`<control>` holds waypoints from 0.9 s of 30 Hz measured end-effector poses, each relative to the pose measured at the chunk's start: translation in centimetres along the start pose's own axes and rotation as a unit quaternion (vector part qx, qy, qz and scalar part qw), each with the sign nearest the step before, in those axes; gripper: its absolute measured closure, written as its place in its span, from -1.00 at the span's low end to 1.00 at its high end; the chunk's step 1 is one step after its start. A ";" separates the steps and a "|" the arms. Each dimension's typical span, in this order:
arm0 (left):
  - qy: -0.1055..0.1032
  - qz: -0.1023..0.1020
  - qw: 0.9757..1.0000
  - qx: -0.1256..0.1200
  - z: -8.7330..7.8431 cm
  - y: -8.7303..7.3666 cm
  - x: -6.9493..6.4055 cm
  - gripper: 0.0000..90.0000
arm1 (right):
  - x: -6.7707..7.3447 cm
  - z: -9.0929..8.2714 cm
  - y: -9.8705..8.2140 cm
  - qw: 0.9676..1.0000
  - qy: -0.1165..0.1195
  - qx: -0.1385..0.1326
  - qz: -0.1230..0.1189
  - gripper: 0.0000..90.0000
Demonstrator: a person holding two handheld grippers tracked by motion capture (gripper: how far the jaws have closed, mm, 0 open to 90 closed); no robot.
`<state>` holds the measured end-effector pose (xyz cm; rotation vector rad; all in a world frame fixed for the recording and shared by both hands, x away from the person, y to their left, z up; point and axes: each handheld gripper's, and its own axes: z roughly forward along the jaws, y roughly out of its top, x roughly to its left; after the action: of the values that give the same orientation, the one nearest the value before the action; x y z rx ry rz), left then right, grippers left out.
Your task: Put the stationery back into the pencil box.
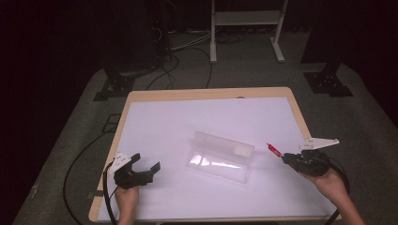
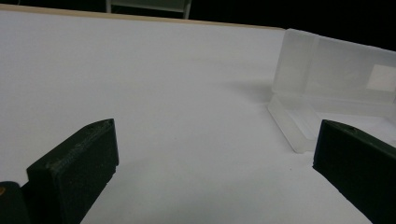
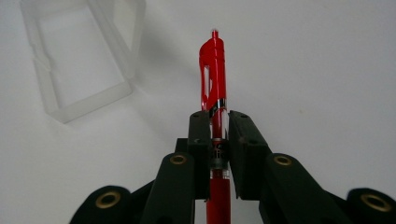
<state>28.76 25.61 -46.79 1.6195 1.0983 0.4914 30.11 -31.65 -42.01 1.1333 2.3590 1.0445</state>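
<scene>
One red pen, one clear box, two hand-held grippers.

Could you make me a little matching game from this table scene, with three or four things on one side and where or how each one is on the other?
Things:
1. red pen
2. clear plastic case
3. left gripper
4. right gripper

States:
A. jaws wide apart, nothing between them
B. lies open in the middle of the white table top
C. clamped between two black jaws, its clip end sticking out past them
D. shut on a thin thing at the table's right side

Pairs: 1-C, 2-B, 3-A, 4-D
</scene>
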 end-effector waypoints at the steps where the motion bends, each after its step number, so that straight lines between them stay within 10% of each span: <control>1: 0.000 0.001 1.000 0.000 0.0 0.0 0.0 -1.00 | 0.1 -0.1 0.1 1.000 0.000 -0.001 -0.002 0.75; 27: 0.000 -0.001 1.000 0.001 0.0 0.0 0.0 -1.00 | 4.6 -1.1 4.1 0.996 0.063 -0.028 -0.064 0.75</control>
<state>28.78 25.60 -46.80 1.6197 1.1003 0.4891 28.75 -26.94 -38.16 0.9092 2.4457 1.1588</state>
